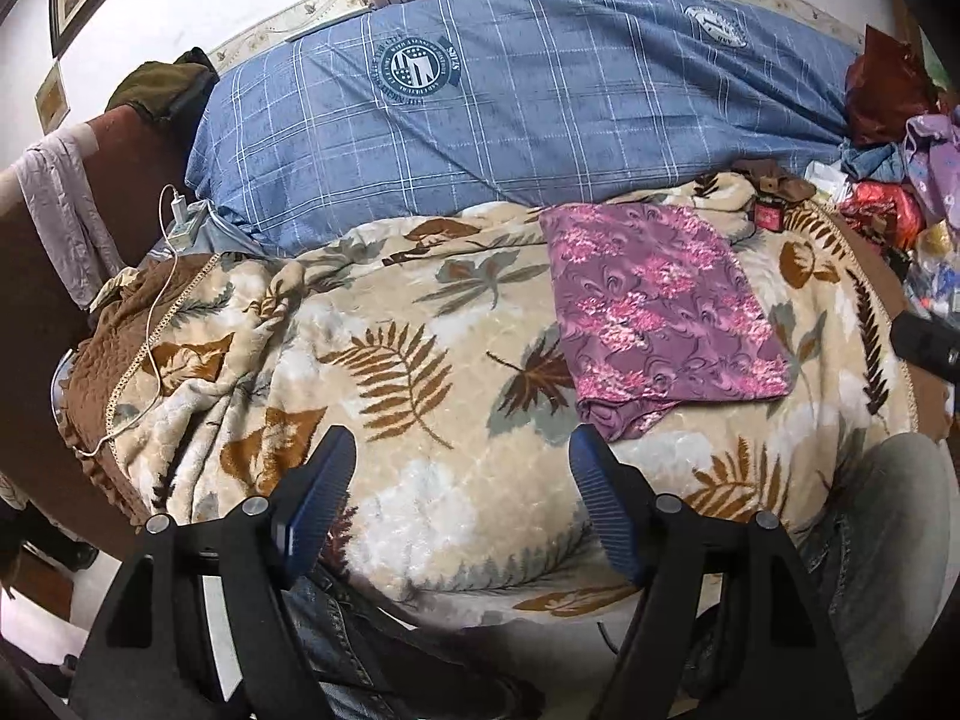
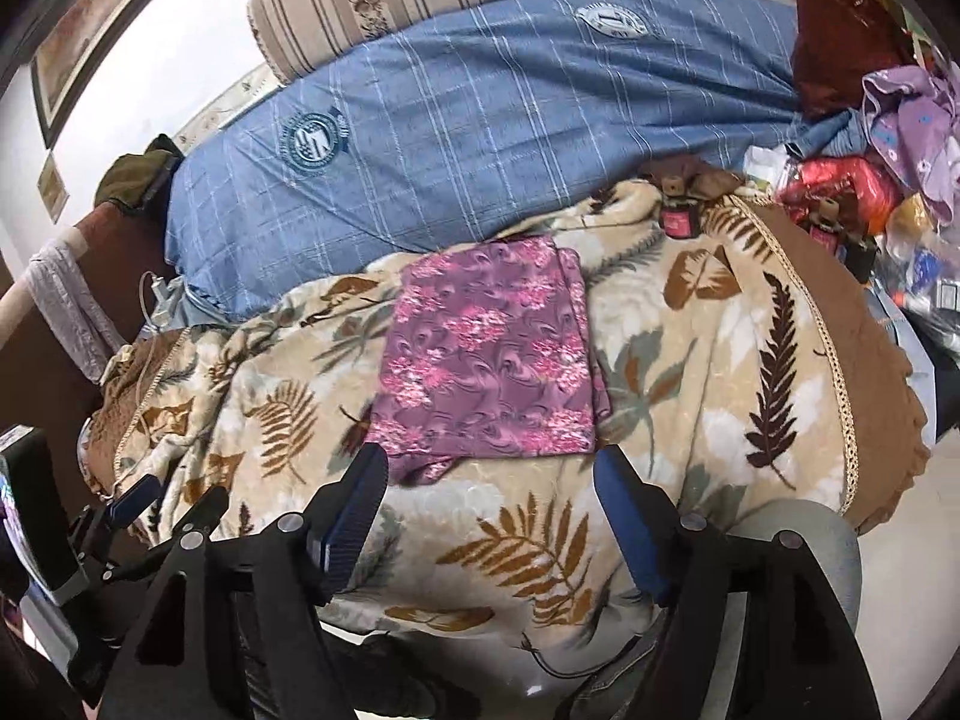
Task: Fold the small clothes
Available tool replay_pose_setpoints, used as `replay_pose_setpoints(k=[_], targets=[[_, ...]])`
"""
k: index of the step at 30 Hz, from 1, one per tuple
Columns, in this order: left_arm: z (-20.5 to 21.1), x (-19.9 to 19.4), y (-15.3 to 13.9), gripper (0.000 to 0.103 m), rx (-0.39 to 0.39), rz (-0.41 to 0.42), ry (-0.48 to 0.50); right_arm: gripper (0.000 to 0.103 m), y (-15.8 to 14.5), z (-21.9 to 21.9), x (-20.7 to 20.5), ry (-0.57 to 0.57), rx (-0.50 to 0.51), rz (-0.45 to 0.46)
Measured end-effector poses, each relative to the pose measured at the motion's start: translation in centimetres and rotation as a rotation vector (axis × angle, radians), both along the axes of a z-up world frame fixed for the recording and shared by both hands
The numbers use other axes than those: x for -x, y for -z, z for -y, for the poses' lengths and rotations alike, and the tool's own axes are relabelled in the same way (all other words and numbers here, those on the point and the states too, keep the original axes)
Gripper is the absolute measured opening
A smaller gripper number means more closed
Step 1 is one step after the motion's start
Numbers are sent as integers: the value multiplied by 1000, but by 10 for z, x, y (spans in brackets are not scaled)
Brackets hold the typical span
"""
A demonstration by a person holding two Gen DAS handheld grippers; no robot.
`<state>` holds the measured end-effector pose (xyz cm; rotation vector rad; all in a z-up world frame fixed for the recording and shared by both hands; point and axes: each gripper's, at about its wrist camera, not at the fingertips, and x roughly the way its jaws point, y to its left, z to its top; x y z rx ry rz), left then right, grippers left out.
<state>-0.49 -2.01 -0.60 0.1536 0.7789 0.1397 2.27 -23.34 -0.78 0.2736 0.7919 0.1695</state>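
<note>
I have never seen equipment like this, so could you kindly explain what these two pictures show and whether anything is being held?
A person holds a two-finger grasping tool in each hand, and each carries a wide-angle camera looking along its fingers. One picture comes from the left tool, the other from the right tool. Both are open and hold nothing. Ahead, a purple floral garment lies folded flat on a leaf-patterned blanket. Behind it is a blue checked quilt. A jumble of clothes and wrappers sits at the right.

Purple-pink floral cloth [image 1: 660, 306]; beige leaf-print blanket [image 1: 420, 372].
</note>
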Motion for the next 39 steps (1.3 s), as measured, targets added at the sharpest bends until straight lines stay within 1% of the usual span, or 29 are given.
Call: replay_pose_setpoints(k=[4,7,12,16,22,32,39], targets=[[-1,4,-5,74,29,6,5,74,-6,-9,6,-24,32,13],[-3,7,-9,74,72,20,21,74,-7,-13,8,-26,65,19],[-1,10,-13,74,93,16,32,74,-4,-12,8,-34,54,8],[4,9,-14,74,65,-6,13,74,-3,-11,9,-38,51,4],[7,9,-12,74,30,-16,-2,74,-7,-13,10,-44,56,1],[-5,15,-28,75,83,39,-16,74,-14,-11,10,-23,77,6],[-2,16,-32,76,86,47,-13,74,-18,-11,11,-30,70,11]])
